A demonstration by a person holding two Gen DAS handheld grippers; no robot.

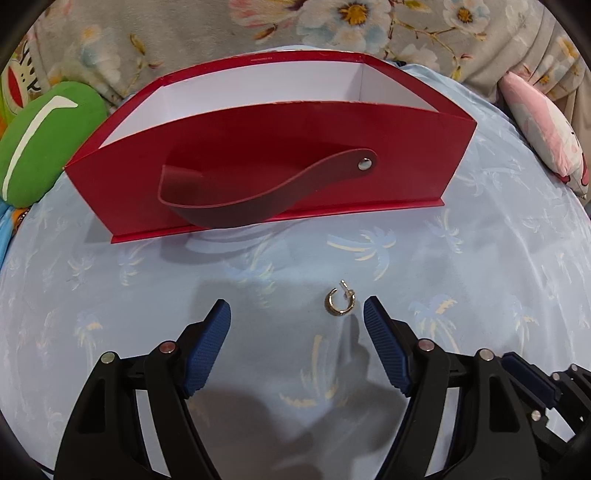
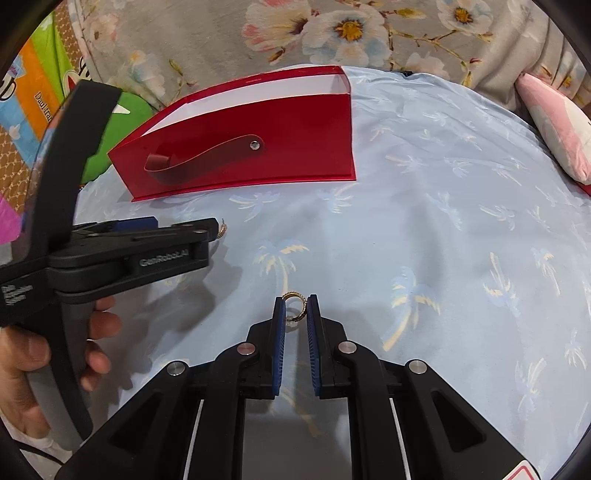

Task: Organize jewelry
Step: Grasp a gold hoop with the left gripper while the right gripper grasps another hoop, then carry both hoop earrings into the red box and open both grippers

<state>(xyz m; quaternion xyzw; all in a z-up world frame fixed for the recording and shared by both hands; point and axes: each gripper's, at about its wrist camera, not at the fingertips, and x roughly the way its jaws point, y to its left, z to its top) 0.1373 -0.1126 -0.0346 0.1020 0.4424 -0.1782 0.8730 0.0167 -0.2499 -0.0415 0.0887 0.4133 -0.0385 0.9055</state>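
Observation:
A gold hoop earring (image 1: 339, 302) lies on the pale blue palm-print cloth (image 1: 480, 280), between my left gripper's (image 1: 297, 310) open blue pads, nearer the right pad (image 1: 384, 347). My right gripper (image 2: 295, 301) is shut on a second gold hoop earring (image 2: 296, 303), held at the fingertips just above the cloth. In the right wrist view the left gripper (image 2: 212, 230) shows side-on at the left, with the first earring (image 2: 222, 230) at its tip. An open red box (image 1: 266, 147) with white inside and a strap handle stands behind.
A green cushion (image 1: 44, 144) lies left of the box and a pink pillow (image 1: 546, 129) at the right. A floral blanket (image 1: 258, 26) lies behind. A hand (image 2: 33, 354) holds the left gripper's handle.

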